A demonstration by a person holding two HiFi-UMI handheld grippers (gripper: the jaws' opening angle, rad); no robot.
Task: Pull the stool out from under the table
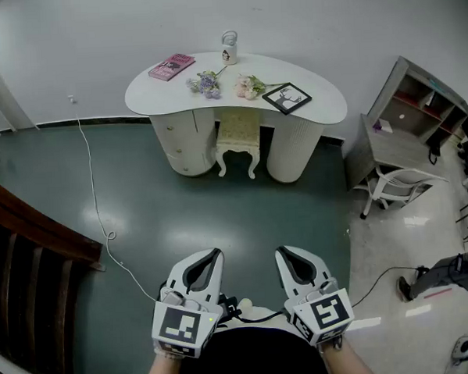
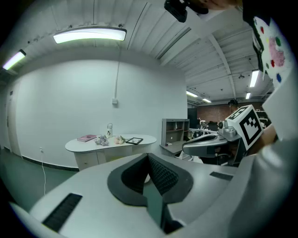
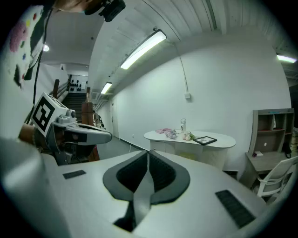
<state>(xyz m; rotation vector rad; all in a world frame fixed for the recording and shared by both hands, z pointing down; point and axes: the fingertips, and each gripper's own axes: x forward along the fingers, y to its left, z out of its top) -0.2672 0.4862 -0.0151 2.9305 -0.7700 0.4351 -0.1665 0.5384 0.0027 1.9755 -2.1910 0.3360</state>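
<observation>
Dark green floor (image 1: 219,206) fills most of the head view, with a white wall behind it. At the far side stands the white bench (image 1: 324,107), and the stool (image 1: 238,135) is pushed under it, between its two pedestals (the head view shows its pale seat and curved legs best). On the bench lie a pink book (image 1: 171,66), a bottle (image 1: 229,47), small bunches of flowers (image 1: 206,84) and a black picture frame (image 1: 286,98). The left gripper (image 2: 149,157) and the right gripper (image 3: 149,153) are side by side near the person, well apart from the stool. Each gripper view shows its fingers pressed together with nothing between them. Only the left gripper view shows a ceiling lamp (image 2: 89,35). Only the right gripper view shows stairs (image 3: 74,95) at the far left.
</observation>
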